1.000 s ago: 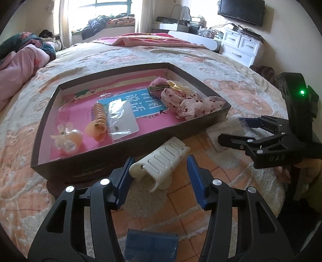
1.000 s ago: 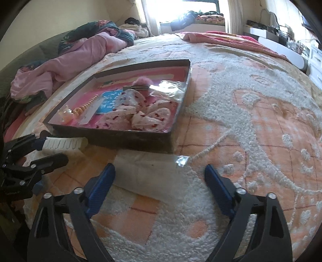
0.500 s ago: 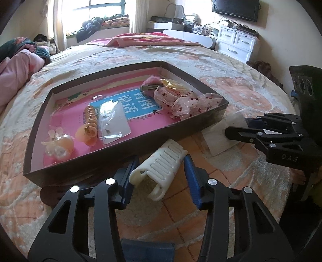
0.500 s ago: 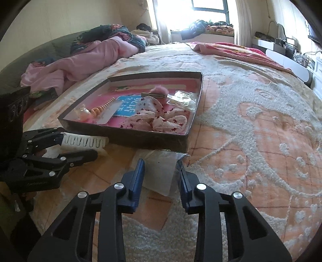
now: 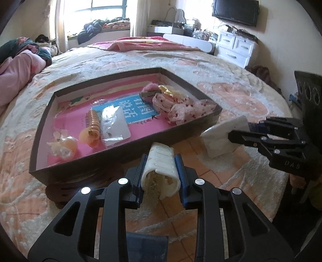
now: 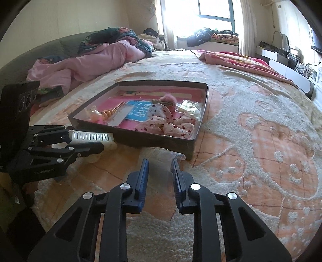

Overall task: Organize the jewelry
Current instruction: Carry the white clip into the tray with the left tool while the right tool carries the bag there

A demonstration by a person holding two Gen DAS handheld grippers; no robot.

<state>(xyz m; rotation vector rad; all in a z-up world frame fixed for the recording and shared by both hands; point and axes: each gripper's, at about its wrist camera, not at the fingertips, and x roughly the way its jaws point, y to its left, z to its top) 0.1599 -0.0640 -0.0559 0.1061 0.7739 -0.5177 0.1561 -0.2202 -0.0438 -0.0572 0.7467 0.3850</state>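
My left gripper [image 5: 160,161] is shut on a white hair claw clip [image 5: 161,165] and holds it just in front of the dark tray [image 5: 120,159]. The clip also shows in the right wrist view [image 6: 90,137]. My right gripper [image 6: 160,163] is shut on a clear plastic pouch [image 6: 161,159], lifted off the bedspread beside the tray's near corner; it shows in the left wrist view [image 5: 223,137]. The tray holds an orange spiral hair tie [image 5: 92,125], a small clear bag [image 5: 114,125], a peach flower clip [image 5: 62,147], a pink dotted scrunchie [image 5: 181,106] and a pink fluffy clip [image 5: 151,89].
The tray [image 6: 187,145] lies on a cream and orange tufted bedspread [image 6: 261,141]. A pink quilt [image 6: 90,62] is heaped at the far left. A white dresser [image 5: 235,46] and a wall TV [image 5: 235,10] stand beyond the bed.
Both grippers have closed: the left on the white claw clip, the right on the clear pouch. Both items are now lifted off the bedspread.
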